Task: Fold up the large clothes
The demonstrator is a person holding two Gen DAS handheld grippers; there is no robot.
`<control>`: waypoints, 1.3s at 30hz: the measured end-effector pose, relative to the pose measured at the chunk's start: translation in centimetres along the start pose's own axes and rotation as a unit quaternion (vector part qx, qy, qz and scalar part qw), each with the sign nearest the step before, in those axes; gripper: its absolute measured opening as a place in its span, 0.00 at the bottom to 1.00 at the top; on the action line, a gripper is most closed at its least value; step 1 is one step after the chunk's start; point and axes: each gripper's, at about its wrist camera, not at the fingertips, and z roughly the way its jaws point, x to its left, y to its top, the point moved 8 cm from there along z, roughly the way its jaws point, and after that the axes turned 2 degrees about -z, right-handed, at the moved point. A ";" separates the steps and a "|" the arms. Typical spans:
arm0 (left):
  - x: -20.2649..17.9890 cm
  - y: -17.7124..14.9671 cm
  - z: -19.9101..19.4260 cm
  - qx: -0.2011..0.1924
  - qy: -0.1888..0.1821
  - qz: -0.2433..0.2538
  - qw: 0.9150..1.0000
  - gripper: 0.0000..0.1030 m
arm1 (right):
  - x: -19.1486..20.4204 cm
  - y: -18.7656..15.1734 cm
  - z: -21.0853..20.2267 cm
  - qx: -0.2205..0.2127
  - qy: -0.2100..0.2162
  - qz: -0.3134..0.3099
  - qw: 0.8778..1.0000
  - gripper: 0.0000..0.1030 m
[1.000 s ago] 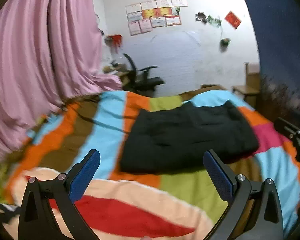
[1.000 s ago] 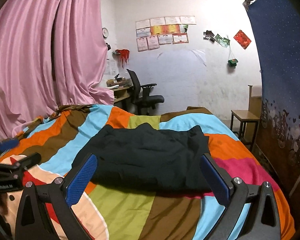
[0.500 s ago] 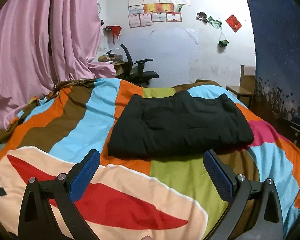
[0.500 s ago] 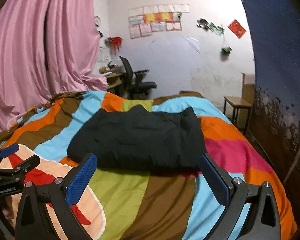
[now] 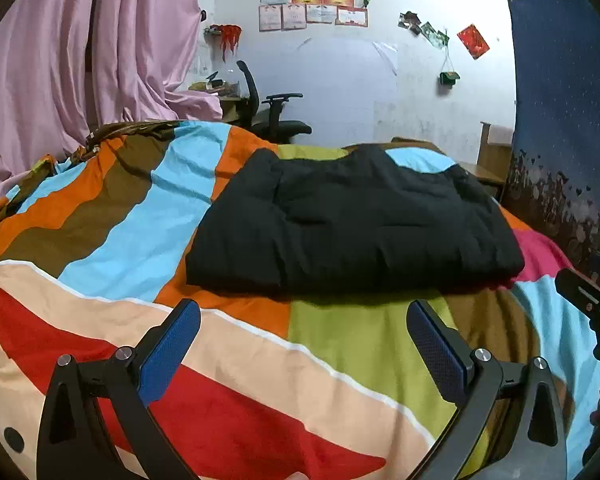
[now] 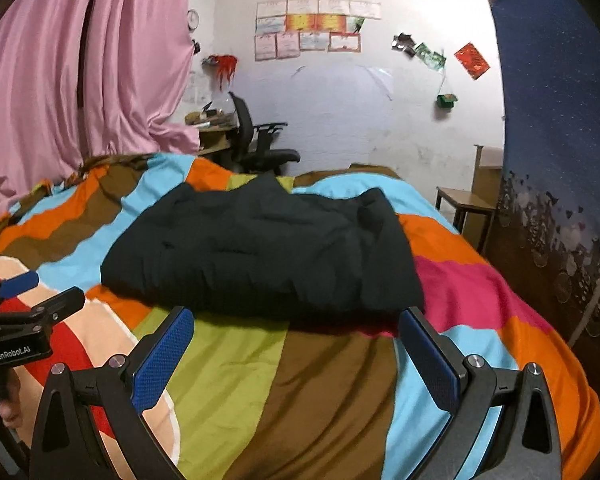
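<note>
Black garment (image 5: 352,220): folded into a thick, roughly rectangular bundle with a quilted, lightly puckered surface. Its near edge is a rounded fold, straight across; the far edge is uneven, with a small peak at the middle. It lies flat on the bed (image 5: 364,344), on the striped multicolour cover, around the middle of the bed's width and past the near stripes of green and brown. Nothing rests on it and nothing touches it.

Left tongs (image 5: 304,336): spread wide, blue pads facing each other, nothing between them. They hang above the red, cream and green part of the cover, near the garment's front edge but apart from it. In the right wrist view they (image 6: 32,300) show at the left edge, with part of a hand (image 6: 4,408) below.

Right tongs (image 6: 296,334): likewise spread wide and holding nothing, above the green and brown stripes, just short of the garment's (image 6: 260,248) near fold.

Surroundings: pink curtain (image 5: 80,60) left of the bed, office chair (image 6: 260,148) beyond it, papers (image 6: 312,28) pinned on the white wall, blue drape (image 6: 556,100) at the right, a wooden stool (image 6: 464,204) beside it.

No containers are in view.
</note>
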 end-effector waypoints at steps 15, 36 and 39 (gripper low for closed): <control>0.1 -0.7 -0.1 -0.002 0.019 0.012 1.000 0.99 | -0.7 -1.4 1.6 0.036 0.010 0.022 0.999 1.00; -0.6 -1.1 0.2 0.008 0.014 0.015 1.000 0.99 | -0.8 -2.0 2.2 0.059 0.003 0.010 0.998 1.00; -0.5 -1.1 0.2 0.008 0.014 0.016 1.000 0.99 | -0.7 -2.0 2.2 0.059 0.003 0.010 0.998 1.00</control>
